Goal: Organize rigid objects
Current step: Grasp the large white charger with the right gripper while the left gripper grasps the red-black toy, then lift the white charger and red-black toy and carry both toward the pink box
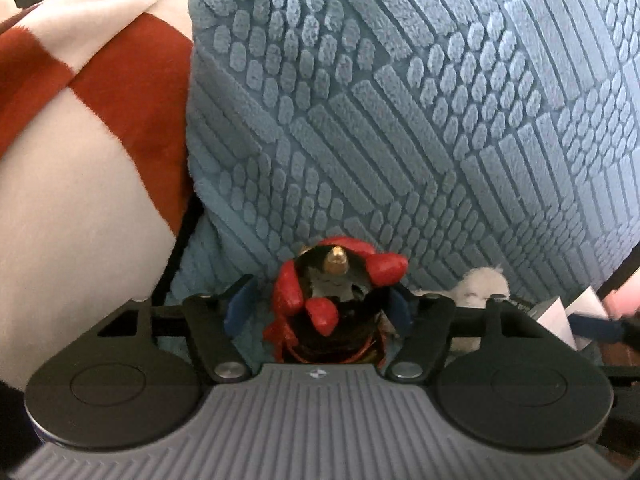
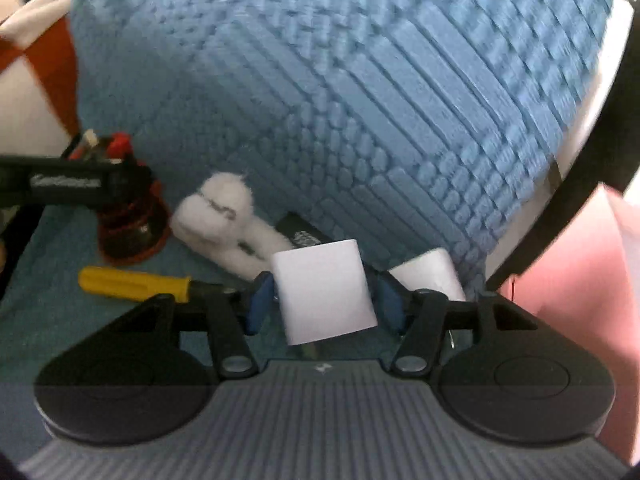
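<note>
White box (image 2: 326, 290) sits clamped between the right gripper (image 2: 326, 298) pads, just above the blue cloth (image 2: 360, 100). Left gripper (image 1: 318, 306) brackets the red-black figurine (image 1: 332, 300); contact unclear. Screwdriver (image 2: 134, 283) and plush (image 2: 224, 220) remain loose; sorting appears early.

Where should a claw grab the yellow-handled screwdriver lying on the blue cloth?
Grip the yellow handle at mid-length, coming from above with the jaws across it. The screwdriver lies flat, and that handle is its thickest, most exposed part; the dark shaft runs under the right claw.
</note>
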A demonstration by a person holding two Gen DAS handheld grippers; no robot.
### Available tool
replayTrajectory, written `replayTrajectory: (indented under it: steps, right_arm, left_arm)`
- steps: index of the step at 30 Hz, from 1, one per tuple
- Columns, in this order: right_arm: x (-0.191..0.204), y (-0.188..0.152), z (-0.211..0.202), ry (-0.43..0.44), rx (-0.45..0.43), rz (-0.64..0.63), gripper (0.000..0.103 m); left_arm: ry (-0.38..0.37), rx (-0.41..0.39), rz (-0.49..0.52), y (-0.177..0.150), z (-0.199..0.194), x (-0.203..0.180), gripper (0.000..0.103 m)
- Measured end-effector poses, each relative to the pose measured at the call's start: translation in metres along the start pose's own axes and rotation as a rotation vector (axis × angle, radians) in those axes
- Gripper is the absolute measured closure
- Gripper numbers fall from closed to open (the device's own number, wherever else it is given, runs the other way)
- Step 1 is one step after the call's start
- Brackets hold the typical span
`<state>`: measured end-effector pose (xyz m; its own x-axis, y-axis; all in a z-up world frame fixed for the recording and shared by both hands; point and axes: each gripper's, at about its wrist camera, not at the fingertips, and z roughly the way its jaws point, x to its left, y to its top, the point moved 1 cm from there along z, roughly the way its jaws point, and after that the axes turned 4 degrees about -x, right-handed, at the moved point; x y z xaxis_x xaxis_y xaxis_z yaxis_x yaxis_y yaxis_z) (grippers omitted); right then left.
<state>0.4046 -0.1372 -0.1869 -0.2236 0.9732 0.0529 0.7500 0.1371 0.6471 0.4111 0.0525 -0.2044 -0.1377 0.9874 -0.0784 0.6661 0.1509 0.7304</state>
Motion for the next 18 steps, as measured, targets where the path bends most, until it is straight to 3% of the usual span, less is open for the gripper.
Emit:
replayTrajectory:
  steps: [2, 11, 18]
  right_arm:
    - [-0.003, -0.004, 0.006, 0.014, 0.033, 0.031, 0.043]
    - [0.006, 0.003, -0.015, 0.016, -0.034, -0.070, 0.047]
    - [0.000, 0.000, -0.049, 0.055, -0.057, -0.009, 0.048]
  left_arm:
    - [-0.006, -0.022, -0.013, 0.000, -0.001, 0.002, 0.039]
    - [-0.037, -0.045, -0.048, 0.005, -0.018, 0.008, 0.040]
    - [-0.092, -0.052, -0.050, -0.004, -0.055, 0.006, 0.040]
